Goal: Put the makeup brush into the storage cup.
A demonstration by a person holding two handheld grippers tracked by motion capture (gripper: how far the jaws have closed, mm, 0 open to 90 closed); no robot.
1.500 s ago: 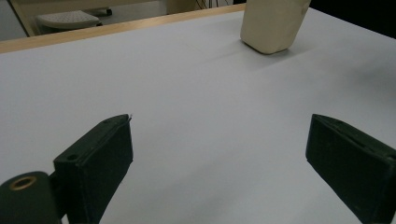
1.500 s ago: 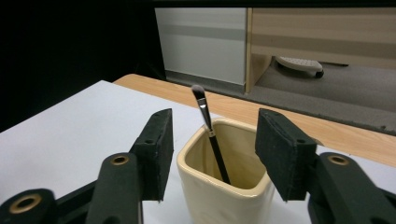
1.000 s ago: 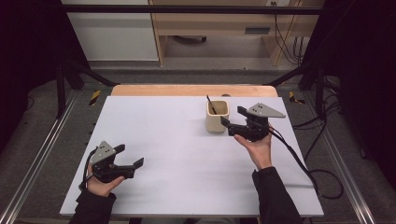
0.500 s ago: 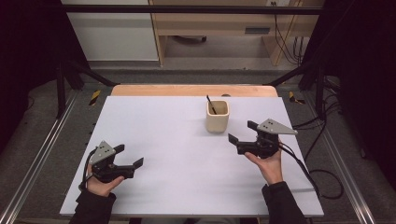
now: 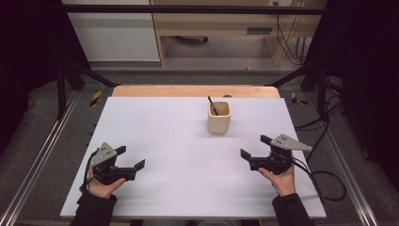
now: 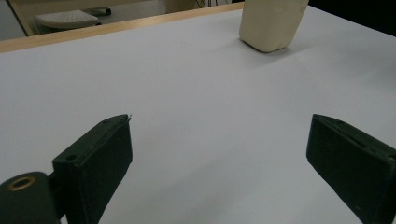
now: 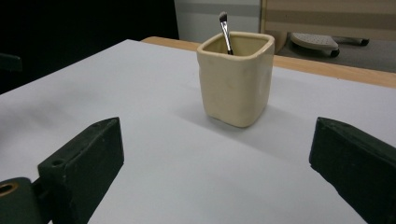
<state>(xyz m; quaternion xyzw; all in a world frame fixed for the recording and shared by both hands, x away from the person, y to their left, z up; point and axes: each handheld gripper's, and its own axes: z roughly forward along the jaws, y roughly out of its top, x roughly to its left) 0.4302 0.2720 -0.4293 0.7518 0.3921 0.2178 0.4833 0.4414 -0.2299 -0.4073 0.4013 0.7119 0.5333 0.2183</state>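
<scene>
A cream square cup (image 5: 219, 117) (image 7: 236, 78) (image 6: 272, 23) stands upright on the white table (image 5: 179, 136), right of centre toward the back. A thin brush (image 5: 212, 105) (image 7: 225, 31) leans inside it, bristles up. My right gripper (image 5: 256, 147) (image 7: 215, 163) hovers open near the table's front right, jaws wide and empty, pointing at the cup from a short distance. My left gripper (image 5: 130, 157) (image 6: 219, 163) rests open at the front left, nothing between its jaws, far from the cup.
A wooden strip (image 5: 195, 91) runs along the table's far edge. Black frame bars (image 5: 75, 70) and metal rails (image 5: 33, 165) flank the table. Cables (image 5: 324, 179) trail off the right side. A shelf unit (image 5: 221, 28) stands behind.
My right gripper has drawn back from beside the cup toward the front right of the table, staying open. The left gripper has stayed put.
</scene>
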